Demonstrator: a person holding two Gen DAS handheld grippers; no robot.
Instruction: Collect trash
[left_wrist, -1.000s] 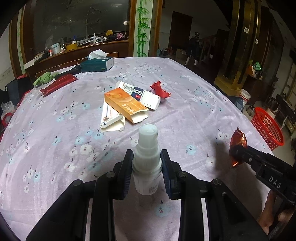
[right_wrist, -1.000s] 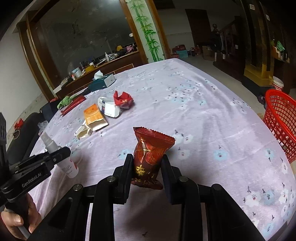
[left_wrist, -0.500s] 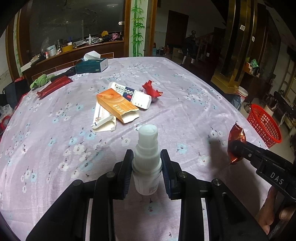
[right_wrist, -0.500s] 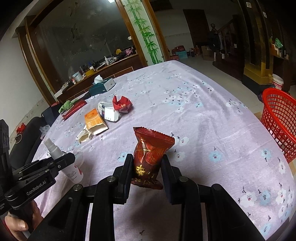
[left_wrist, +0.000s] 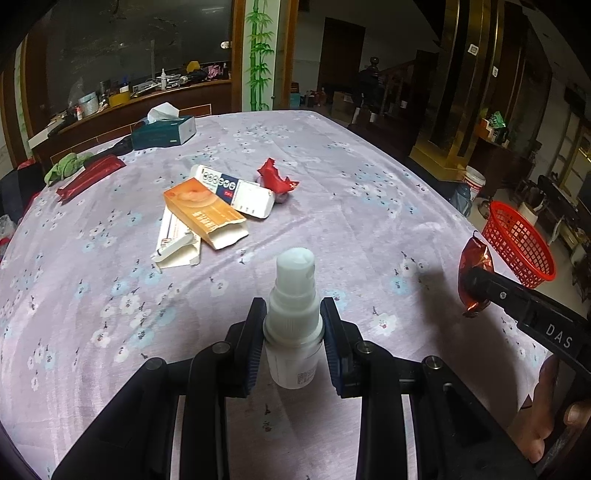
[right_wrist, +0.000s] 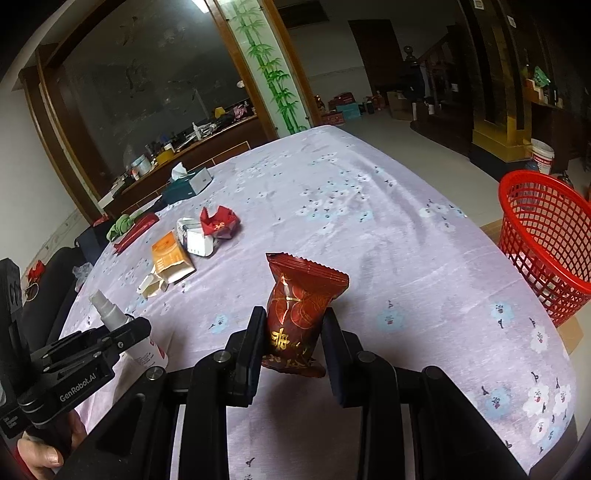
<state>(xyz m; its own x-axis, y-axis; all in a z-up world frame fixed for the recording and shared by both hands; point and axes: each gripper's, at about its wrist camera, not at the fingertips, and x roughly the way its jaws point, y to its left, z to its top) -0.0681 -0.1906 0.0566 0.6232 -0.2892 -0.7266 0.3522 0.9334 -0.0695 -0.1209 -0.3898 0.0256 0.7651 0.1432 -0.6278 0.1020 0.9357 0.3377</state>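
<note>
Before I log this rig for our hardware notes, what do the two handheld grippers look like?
Both are matte black with ribbed finger pads and round silver bolts. The left gripper is printed "GenRobot.AI" on its side, the right gripper "DAS". Bare fingers of the right hand hold its handle; no sleeves or cables show.

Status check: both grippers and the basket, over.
Left gripper shut on spray bottle. Right gripper shut on red snack packet. Red basket beyond table edge, path open.

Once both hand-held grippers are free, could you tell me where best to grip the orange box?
Probably across the long side walls of the orange box, near mid-length, coming down from above. It lies flat, propped on a white carton; its near end flap hangs open and would likely crush.
</note>
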